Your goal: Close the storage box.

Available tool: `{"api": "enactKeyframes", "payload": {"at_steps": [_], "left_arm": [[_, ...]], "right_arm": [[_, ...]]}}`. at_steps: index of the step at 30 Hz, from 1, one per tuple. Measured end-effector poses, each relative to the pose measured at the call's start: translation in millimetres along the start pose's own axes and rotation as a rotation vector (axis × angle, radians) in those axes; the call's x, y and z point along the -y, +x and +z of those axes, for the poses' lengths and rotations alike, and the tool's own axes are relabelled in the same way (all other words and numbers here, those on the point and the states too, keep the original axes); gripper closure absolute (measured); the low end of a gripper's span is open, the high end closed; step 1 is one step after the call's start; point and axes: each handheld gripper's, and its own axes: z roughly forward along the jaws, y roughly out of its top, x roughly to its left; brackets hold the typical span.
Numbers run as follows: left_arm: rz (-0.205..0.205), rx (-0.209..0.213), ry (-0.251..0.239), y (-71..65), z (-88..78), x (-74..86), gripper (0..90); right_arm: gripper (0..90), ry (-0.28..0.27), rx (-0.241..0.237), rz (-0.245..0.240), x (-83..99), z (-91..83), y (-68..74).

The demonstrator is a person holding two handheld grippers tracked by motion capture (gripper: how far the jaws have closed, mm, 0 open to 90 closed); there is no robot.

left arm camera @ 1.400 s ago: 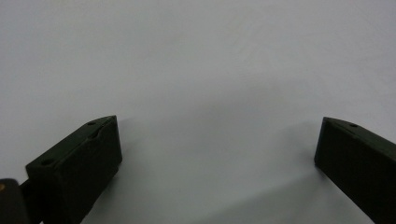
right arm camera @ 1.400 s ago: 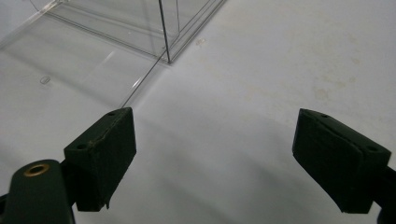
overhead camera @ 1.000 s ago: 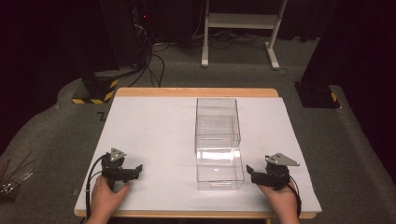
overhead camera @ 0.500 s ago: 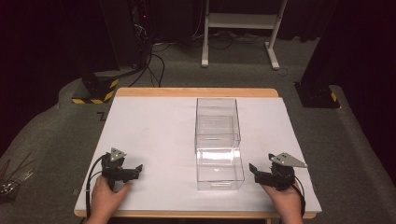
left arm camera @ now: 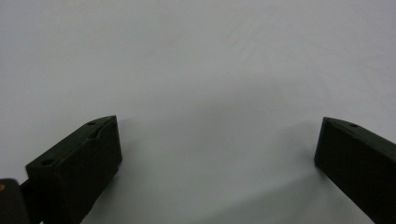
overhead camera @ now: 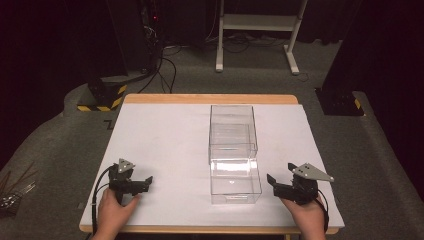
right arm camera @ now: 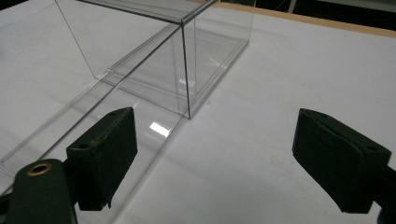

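**High view: right gripper lines up on the near clear box**

High view shows the white-topped counter [overhead camera: 165,145] carrying two clear plastic boxes set end to end just right of its middle. The far clear box [overhead camera: 232,131] stands taller; the near clear box [overhead camera: 235,181] is lower and touches it. The right gripper [overhead camera: 274,181] rests on the counter just beside the near box's right wall, jaws spread and holding nothing. The left gripper [overhead camera: 146,181] lies well apart at the counter's left, also released, with bare white surface between its jaws in the left gripper view.

In the right gripper view the near clear box [right arm camera: 93,116] lies by the left jaw, and its thin right wall runs just inside that jaw. To my judgement, a clean grasp needs the wall centred between the jaws before closing. Clear plastic is slick and light, so a slow, square squeeze low on the wall should keep it from sliding or tipping against its neighbour.
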Motion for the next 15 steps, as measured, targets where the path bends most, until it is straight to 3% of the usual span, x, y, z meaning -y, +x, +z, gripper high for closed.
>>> {"api": "enactKeyframes", "payload": {"at_steps": [15], "left_arm": [[-0.003,0.001,0.000,-0.2,0.0,0.1,0.9]], "right_arm": [[14.1,-0.055,-0.020,-0.017,-9.3,-13.7,7.7]]}}
